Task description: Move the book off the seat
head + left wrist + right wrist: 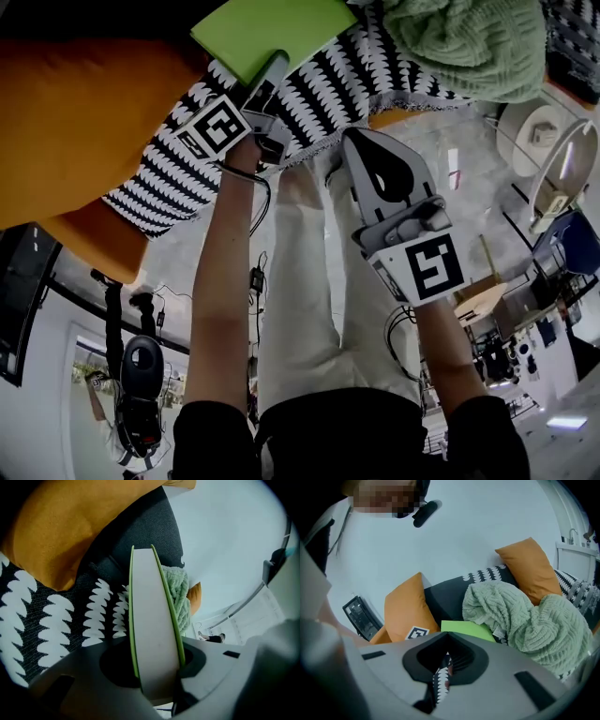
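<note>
Book (152, 620) stands edge-on, clamped between left hand-held gripper (266, 82) jaws.

1. The book (152, 634) between the left gripper's (270, 75) fingers: lime green covers, plain white page edge.
2. The throw (375, 75) pinched in the right gripper's (445, 674) fingers: black with rows of white leafy shapes.
3. The cushion (84, 122) left of the left fingers: solid orange.
4. The knit blanket (469, 47) past the right fingers: pale sage green.
5. Both grippers are grey, and their marker cubes (217, 127) are white with black squares.
</note>
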`<action>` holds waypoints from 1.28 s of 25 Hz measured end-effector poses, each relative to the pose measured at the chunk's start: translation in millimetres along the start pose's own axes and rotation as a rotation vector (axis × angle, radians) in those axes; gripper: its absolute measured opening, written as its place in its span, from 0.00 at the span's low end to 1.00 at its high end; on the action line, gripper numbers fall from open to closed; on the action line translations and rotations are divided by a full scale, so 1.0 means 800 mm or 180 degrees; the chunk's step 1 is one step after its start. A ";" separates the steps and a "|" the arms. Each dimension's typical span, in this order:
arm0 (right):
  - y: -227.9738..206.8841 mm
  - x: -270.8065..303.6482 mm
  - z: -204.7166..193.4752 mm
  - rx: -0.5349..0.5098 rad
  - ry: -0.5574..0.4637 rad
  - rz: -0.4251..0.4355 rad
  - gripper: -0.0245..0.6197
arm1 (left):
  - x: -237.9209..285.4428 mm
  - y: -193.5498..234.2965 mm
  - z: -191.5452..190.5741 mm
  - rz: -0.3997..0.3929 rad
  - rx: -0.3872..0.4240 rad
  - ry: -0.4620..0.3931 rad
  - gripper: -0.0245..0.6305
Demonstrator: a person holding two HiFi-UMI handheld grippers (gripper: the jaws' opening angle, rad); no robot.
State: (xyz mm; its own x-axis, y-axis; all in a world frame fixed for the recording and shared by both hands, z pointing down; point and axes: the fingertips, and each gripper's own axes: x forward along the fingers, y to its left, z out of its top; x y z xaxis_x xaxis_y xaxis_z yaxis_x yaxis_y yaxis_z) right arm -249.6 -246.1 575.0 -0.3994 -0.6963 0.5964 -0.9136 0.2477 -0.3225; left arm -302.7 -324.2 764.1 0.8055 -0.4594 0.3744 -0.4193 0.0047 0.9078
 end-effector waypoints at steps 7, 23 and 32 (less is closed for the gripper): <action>0.005 -0.030 -0.020 -0.0045 0.0022 0.0050 0.06 | -0.049 -0.015 -0.018 -0.0035 -0.0001 -0.0051 0.27; 0.004 -0.120 -0.012 -0.0212 -0.0175 0.0153 0.06 | -0.170 -0.115 -0.074 -0.0117 -0.0054 -0.0533 0.27; 0.014 -0.218 0.062 -0.0097 -0.0678 0.0102 0.06 | -0.214 -0.264 -0.076 -0.0403 0.0271 -0.0771 0.27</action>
State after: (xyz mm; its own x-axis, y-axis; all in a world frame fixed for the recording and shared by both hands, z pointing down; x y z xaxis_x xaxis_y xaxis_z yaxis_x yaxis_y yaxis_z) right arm -186.4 -155.1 431.2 -0.4060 -0.8135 0.4164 -0.9038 0.2901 -0.3146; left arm -326.8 -192.6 519.6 0.7344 -0.6505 0.1938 -0.3638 -0.1361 0.9215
